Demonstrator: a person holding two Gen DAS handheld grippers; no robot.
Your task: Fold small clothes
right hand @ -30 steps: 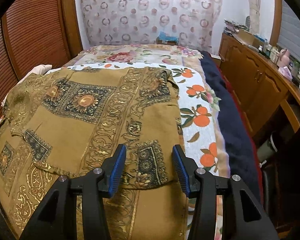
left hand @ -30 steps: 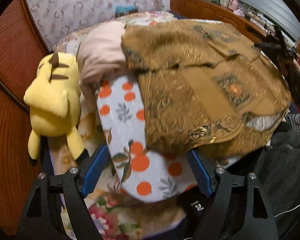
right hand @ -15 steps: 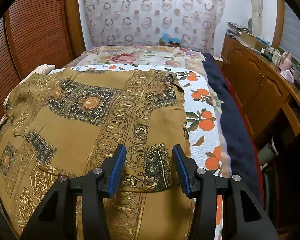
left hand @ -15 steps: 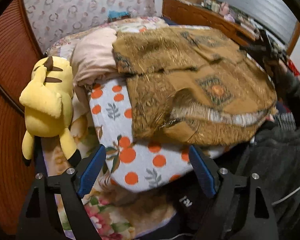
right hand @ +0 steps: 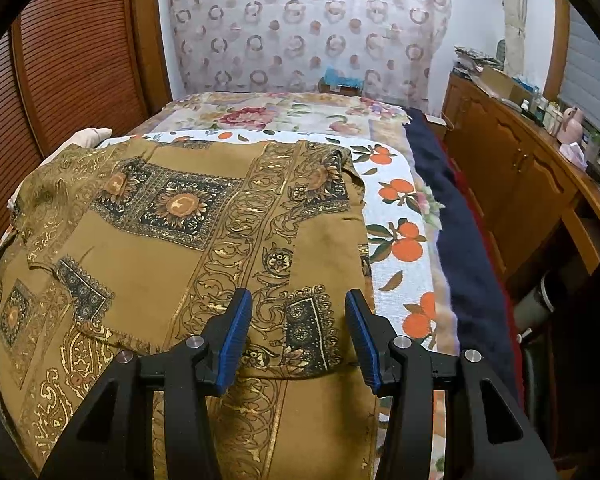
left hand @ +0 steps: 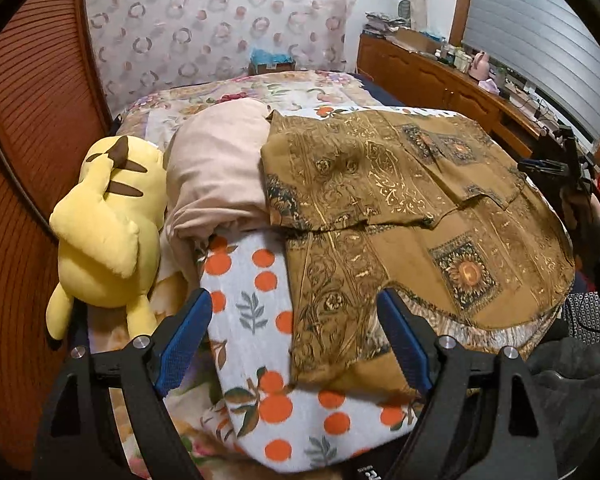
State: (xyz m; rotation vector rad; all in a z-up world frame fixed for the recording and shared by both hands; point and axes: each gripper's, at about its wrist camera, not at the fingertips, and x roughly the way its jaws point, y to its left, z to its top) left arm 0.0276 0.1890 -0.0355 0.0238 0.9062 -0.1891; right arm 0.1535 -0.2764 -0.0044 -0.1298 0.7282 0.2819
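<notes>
A brown shirt with gold and dark floral print (left hand: 400, 208) lies partly folded on the orange-print blanket (left hand: 256, 280) on the bed; it also shows in the right wrist view (right hand: 188, 240). My left gripper (left hand: 296, 340) is open and empty, above the blanket and the shirt's near left corner. My right gripper (right hand: 298, 340) is open and empty, hovering over the shirt's folded near edge. The right gripper also shows at the far right of the left wrist view (left hand: 556, 164).
A yellow plush toy (left hand: 104, 232) and a pink pillow (left hand: 216, 172) lie left of the shirt. A wooden slatted wall (right hand: 60, 64) runs on the left. A wooden cabinet (right hand: 520, 184) with clutter stands right of the bed. A dark blue cover (right hand: 460, 240) lines the bed's right edge.
The left gripper has pulled back and up from the shirt. The shirt's near flap, lifted earlier, now lies flat. The right gripper has barely moved.
</notes>
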